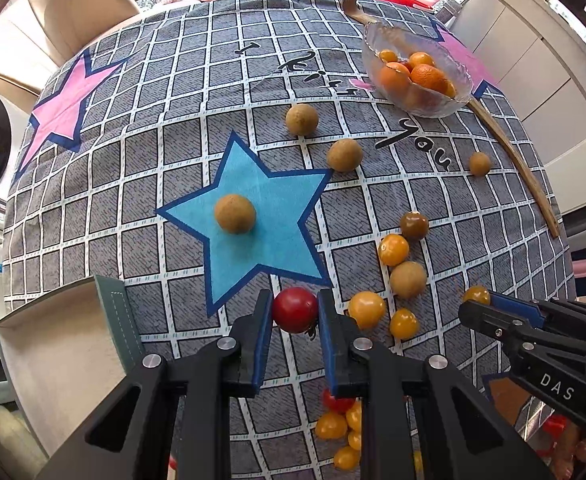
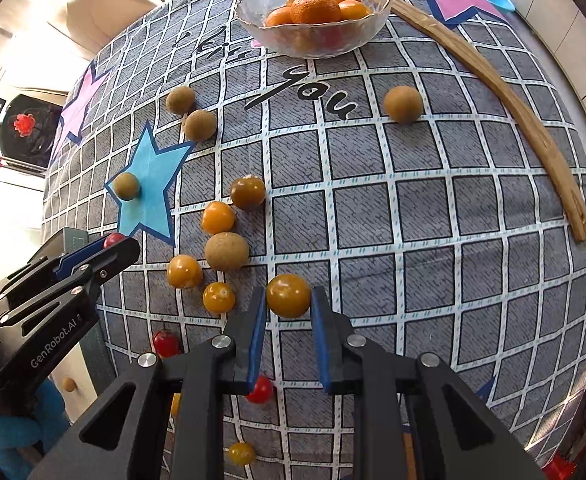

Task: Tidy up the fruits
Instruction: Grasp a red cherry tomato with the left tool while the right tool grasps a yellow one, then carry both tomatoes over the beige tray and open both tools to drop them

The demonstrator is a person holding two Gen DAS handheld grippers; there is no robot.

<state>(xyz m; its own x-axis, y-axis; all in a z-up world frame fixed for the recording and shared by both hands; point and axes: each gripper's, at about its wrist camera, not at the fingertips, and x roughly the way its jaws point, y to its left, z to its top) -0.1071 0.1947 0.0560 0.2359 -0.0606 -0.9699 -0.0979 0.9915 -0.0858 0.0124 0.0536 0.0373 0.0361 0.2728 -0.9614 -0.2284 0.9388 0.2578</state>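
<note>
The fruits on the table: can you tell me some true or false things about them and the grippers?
1. The left hand-held gripper holds a red tomato. True.
2. The right hand-held gripper holds a red tomato. False: it holds a yellow tomato.
3. The glass bowl is empty. False: oranges sit in it.
4. A brown round fruit sits on the blue star. True.
5. A wooden stick lies right of the bowl. True.

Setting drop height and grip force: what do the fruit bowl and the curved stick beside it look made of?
Bowl: apparently clear textured glass, since the oranges show through its rippled wall; could be plastic. Stick: looks like bare matte wood or bamboo, tan with grain lines.
</note>
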